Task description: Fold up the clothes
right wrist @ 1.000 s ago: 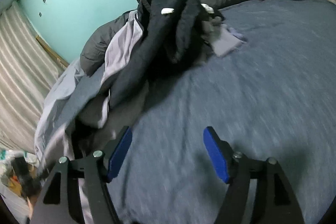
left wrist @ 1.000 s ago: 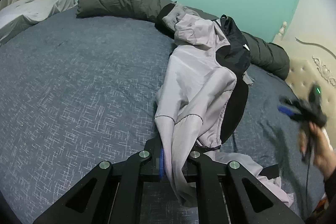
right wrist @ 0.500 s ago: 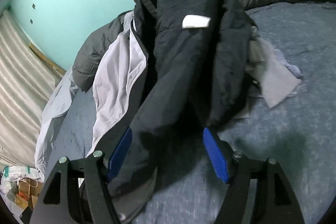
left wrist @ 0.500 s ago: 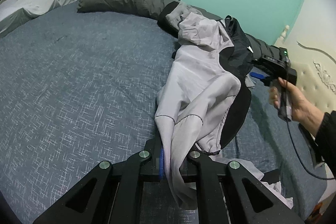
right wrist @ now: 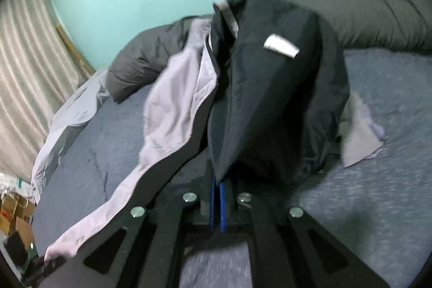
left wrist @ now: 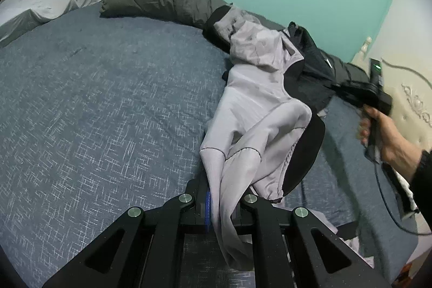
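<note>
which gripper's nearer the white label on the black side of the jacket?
Right. The right gripper is shut on the jacket just below the white label; the left gripper clamps the grey lining at the far end.

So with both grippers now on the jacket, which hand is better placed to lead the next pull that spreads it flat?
Right, probably. The right gripper pinches the jacket at its raised dark edge, free to draw outward. The left gripper is clamped low on the grey lining near the bed, a good anchor.
</note>
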A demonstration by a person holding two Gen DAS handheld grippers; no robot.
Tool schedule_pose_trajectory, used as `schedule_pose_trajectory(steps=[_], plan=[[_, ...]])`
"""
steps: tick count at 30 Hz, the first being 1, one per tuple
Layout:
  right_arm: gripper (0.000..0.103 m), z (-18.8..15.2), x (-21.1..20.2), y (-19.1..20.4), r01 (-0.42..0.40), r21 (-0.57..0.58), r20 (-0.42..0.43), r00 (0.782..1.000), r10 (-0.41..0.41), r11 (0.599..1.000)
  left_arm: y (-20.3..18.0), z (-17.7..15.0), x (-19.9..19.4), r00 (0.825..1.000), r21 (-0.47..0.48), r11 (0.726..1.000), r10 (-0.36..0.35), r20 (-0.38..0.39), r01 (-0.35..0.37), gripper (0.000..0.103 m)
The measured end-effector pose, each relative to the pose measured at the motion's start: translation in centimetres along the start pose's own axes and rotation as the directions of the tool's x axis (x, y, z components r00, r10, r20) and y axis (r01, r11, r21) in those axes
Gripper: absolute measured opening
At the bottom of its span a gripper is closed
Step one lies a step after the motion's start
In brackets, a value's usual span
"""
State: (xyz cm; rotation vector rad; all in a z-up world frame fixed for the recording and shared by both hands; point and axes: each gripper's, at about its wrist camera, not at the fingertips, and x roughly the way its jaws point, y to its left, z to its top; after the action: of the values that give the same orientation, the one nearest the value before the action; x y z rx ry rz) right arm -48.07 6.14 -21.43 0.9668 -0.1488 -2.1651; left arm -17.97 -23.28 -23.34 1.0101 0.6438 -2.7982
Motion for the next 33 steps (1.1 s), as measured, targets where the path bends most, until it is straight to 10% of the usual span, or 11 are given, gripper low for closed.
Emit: schedule_pose_trajectory(steps=[12,23,28,33], plan=[[0.0,-6.1,-19.2,3.0,-0.047,-0.05,0.009,0.999,0.047,0.998,-3.3,1.6,-8.2,0.99,0.0,0.998,-0.069,0.12,0.069,0.008],[0.003,-12.1,-19.8,2.2,-0.014,0.036,-0.131,0.991,0.019,0.999,-5.7,1.6,-13.4,0.992,0.009,0.999,-0.037,0.122,0.036,0.008],[0.06,-12.3,-17.8,-0.2,0.044,0.064,-0.176,0.984,-0.032,0.997,-4.7,0.4,-11.7,0.995,-0.015,1.0,-0.014,0.102,0.016,0.008],[0.06,-11.8,-14.5,-3.9,0.102,0.124,-0.197,0.977,-0.076,0.987,-2.9,-0.9,-8.3,0.997,-0.054,0.999,0.007,0.083,-0.002,0.008]])
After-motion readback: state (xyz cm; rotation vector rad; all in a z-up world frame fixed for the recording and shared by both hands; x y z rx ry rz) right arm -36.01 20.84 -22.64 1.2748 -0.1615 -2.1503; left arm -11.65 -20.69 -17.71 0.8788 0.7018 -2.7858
